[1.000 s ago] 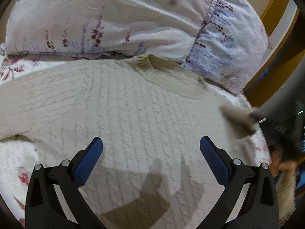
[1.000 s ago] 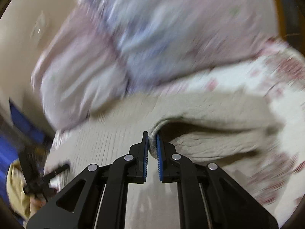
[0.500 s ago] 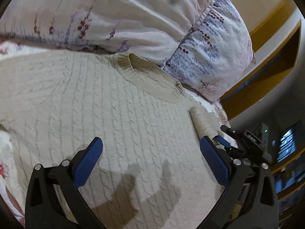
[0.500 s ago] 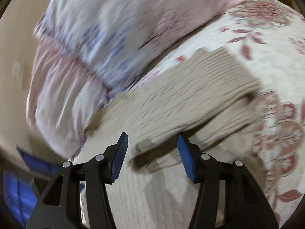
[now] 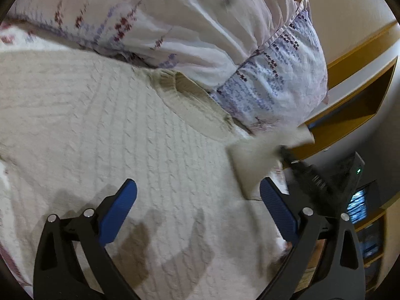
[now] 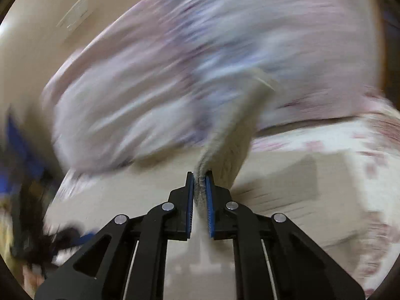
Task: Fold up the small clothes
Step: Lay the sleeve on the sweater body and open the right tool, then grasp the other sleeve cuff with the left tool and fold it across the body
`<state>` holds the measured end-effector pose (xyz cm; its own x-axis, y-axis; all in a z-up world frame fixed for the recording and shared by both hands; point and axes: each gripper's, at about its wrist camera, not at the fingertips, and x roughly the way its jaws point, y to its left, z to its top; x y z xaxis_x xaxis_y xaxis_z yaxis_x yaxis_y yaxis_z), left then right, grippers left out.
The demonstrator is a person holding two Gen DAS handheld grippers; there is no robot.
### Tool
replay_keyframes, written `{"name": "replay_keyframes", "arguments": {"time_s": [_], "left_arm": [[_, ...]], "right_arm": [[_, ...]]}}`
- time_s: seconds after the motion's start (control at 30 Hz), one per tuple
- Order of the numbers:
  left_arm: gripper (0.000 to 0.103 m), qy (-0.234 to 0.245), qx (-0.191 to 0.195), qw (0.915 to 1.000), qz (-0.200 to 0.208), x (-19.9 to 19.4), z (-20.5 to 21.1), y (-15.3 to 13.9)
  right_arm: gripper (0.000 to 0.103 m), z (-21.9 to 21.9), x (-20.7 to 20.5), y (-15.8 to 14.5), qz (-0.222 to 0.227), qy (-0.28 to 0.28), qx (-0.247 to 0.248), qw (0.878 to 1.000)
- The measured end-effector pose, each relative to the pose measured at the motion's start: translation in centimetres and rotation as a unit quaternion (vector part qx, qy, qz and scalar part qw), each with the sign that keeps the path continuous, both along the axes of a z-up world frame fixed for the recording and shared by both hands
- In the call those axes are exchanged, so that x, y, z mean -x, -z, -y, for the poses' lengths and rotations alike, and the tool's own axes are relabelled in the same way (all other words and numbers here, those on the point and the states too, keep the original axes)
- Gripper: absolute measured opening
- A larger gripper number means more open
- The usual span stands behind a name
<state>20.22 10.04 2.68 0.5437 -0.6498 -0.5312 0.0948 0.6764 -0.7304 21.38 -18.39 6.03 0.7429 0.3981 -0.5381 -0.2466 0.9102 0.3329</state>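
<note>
A beige cable-knit sweater (image 5: 120,135) lies flat on the bed, its ribbed collar (image 5: 190,100) up against the pillows. My left gripper (image 5: 197,202) is open and empty, hovering over the sweater's body. My right gripper (image 6: 199,187) is shut on the sweater's sleeve (image 6: 232,147) and lifts it off the bed; the view is blurred. In the left wrist view the raised sleeve (image 5: 252,160) shows at the sweater's right edge with the right gripper (image 5: 285,155) at its end.
Two floral pillows (image 5: 200,30) lie behind the collar. The floral bedsheet (image 6: 350,150) shows around the sweater. A wooden shelf (image 5: 355,105) and a lit screen (image 5: 357,205) stand beyond the bed's right side.
My right gripper opened half a second ago, then shut again on the sleeve and raised it. My left gripper stayed open and shifted slightly over the sweater.
</note>
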Motion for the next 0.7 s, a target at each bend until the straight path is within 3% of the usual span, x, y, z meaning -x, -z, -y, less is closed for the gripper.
{"name": "replay_keyframes", "arguments": {"time_s": [0.07,0.17,0.2,0.3,0.4,0.5,0.57,0.6,0.63,0.7], "left_arm": [[0.094,0.001,0.013,0.9999,-0.009,-0.2,0.2,0.4],[0.09,0.004,0.024,0.9994,-0.026,-0.5,0.6,1.0],[0.089,0.005,0.027,0.9991,-0.033,-0.6,0.8,1.2],[0.083,0.001,0.037,0.9979,-0.053,-1.1,1.0,1.8],[0.071,-0.013,0.046,0.996,-0.075,-1.8,1.1,2.5],[0.051,-0.034,0.05,0.994,-0.091,-2.6,0.9,3.1],[0.023,-0.041,0.053,0.9929,-0.098,-3.3,0.9,3.5],[0.015,-0.045,0.047,0.9924,-0.105,-3.8,0.9,3.9],[0.009,-0.046,0.04,0.9925,-0.106,-4.2,1.1,4.0],[0.008,-0.045,0.018,0.9946,-0.092,-5.0,1.5,3.9]], "right_arm": [[0.015,-4.3,-0.3,2.2,-0.046,-0.088,0.041,0.994],[0.053,-6.2,0.3,4.5,-0.091,-0.125,0.061,0.986],[0.06,-6.0,0.6,4.8,-0.096,-0.123,0.053,0.986],[0.061,-3.3,1.6,4.8,-0.113,-0.102,0.008,0.988],[0.061,1.3,2.4,5.3,-0.153,-0.056,-0.074,0.984],[0.061,5.7,3.2,6.4,-0.186,-0.008,-0.146,0.972],[0.061,7.6,3.3,7.2,-0.191,0.028,-0.176,0.965],[0.06,8.9,3.4,7.6,-0.191,0.049,-0.192,0.961],[0.058,9.5,3.3,7.7,-0.191,0.059,-0.208,0.958],[0.055,10.8,3.2,8.3,-0.19,0.083,-0.244,0.947]]}}
